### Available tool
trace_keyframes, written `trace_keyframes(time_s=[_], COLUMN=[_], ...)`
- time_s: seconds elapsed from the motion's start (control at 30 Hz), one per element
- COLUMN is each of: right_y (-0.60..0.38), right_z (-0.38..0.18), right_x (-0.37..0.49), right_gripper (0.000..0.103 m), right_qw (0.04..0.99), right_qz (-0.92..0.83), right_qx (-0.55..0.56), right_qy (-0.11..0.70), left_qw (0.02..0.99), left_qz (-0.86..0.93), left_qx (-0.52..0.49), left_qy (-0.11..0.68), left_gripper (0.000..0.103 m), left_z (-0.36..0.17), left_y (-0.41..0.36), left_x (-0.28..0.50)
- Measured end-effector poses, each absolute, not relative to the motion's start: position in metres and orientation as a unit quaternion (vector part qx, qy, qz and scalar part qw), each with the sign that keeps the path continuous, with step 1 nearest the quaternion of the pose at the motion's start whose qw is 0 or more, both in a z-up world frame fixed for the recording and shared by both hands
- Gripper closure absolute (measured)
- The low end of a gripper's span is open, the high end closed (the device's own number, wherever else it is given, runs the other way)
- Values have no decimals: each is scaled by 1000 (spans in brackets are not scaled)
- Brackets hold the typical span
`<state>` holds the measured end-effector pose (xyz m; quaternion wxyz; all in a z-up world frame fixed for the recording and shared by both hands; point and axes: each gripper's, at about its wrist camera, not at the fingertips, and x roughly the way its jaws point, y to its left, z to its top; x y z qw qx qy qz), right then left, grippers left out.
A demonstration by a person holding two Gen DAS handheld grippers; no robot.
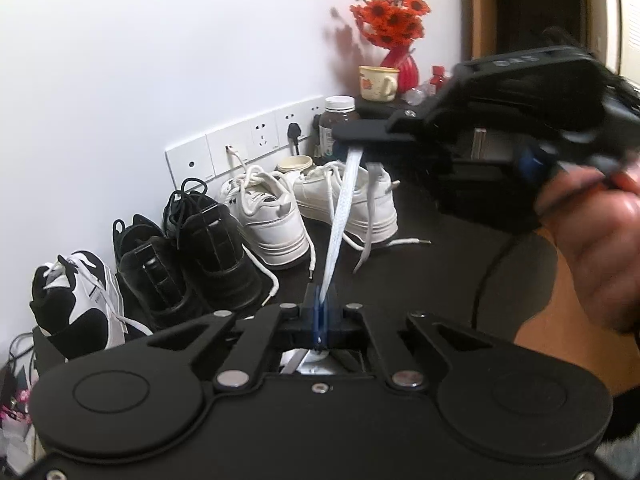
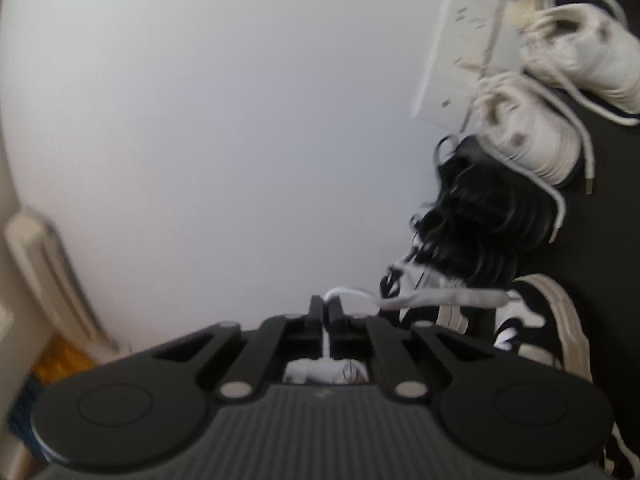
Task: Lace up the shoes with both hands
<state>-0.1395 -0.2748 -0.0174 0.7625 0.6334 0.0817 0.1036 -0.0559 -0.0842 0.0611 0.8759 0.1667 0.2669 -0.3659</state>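
- Left tool is clamped tight on a flat white lace.
- Right tool, at one o'clock above it, pinches the same lace's upper end.
- Shoes line the dark surface along the wall, ten to twelve o'clock.

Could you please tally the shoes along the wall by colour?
White: 2
Black: 2
Black-and-white: 1
Total: 5 shoes

You've got a white lace, white sneakers, black shoes. One shoe is black-and-white patched. Red flowers, red vase.
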Motion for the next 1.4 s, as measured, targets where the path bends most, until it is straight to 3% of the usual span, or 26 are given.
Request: trace_keyframes(time_s=[0.33, 0.5, 0.6, 0.67, 0.73, 1.0, 1.03, 1.07, 1.4], right_y=[-304, -298, -283, -272, -263, -242, -241, -241, -256], right_z=[-26, -18, -14, -9, -2, 19, 19, 18, -1], right_x=[-152, -149, -145, -143, -141, -147, -148, -150, -158], right_gripper=[100, 100, 100, 100, 100, 100, 100, 100, 98], right_qw=[737, 750, 763, 780, 798, 836, 837, 837, 799], right_qz=[50, 60, 68, 70, 72, 89, 89, 89, 101], right_qx=[674, 658, 640, 616, 589, 528, 526, 526, 579], right_qy=[24, 37, 62, 84, 102, 124, 124, 124, 129], left_qw=[877, 878, 876, 879, 881, 881, 879, 877, 854], left_qz=[-351, -337, -331, -333, -353, -399, -402, -406, -432], left_qx=[171, 159, 158, 149, 128, 115, 115, 113, 174], left_qy=[279, 301, 314, 308, 289, 228, 228, 231, 232], left_gripper=[102, 101, 94, 68, 64, 65, 76, 96, 100], left_z=[57, 49, 48, 54, 67, 97, 96, 95, 86], left_y=[-58, -46, -47, -50, -55, -95, -96, -97, -97], left_x=[-58, -52, -49, -49, -51, -57, -57, -57, -74])
